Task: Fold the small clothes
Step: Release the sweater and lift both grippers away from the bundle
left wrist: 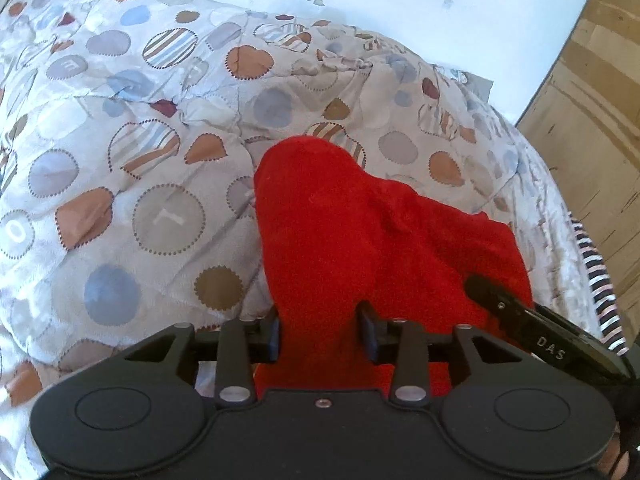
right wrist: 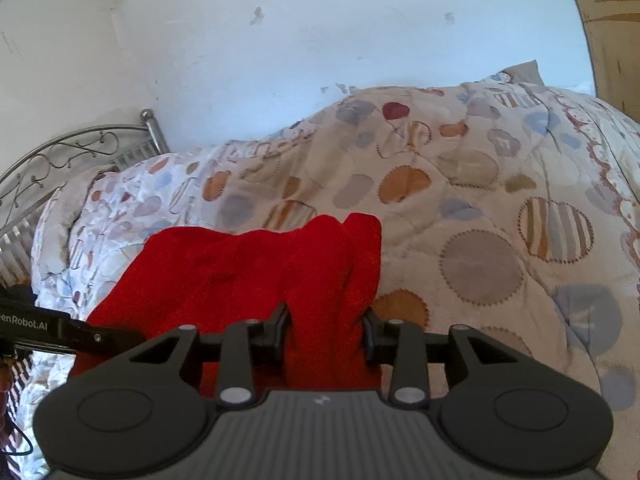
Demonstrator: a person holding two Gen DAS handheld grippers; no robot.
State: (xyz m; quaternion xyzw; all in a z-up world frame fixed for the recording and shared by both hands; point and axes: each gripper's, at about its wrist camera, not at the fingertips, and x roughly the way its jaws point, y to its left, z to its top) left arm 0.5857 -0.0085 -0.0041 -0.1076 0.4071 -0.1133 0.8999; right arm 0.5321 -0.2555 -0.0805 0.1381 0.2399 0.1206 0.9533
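- Red garment: soft, fuzzy knit cloth in plain bright red, bunched and wrinkled, no print visible.
- It lies on the bed's patterned quilt, stretched between the two hand-held grippers; its long axis runs from one to the other, roughly along the near side of the bed.
- From each grip a fold of the cloth also reaches away toward the wall side of the bed, ending in a rounded lobe.
- Left hand-held gripper: red cloth fills the gap between its fingers, pads against the cloth on both sides, so it is grasping the garment.
- Right hand-held gripper: same, a thick fold of the garment sits between its fingers and it is grasping it.
- In the left wrist view, the right gripper's finger lies on the garment's right end.
- Quilt: pale, printed with circles and hearts in blue, tan, orange and stripes.
- Metal bed frame at one end; wooden panel at the other.
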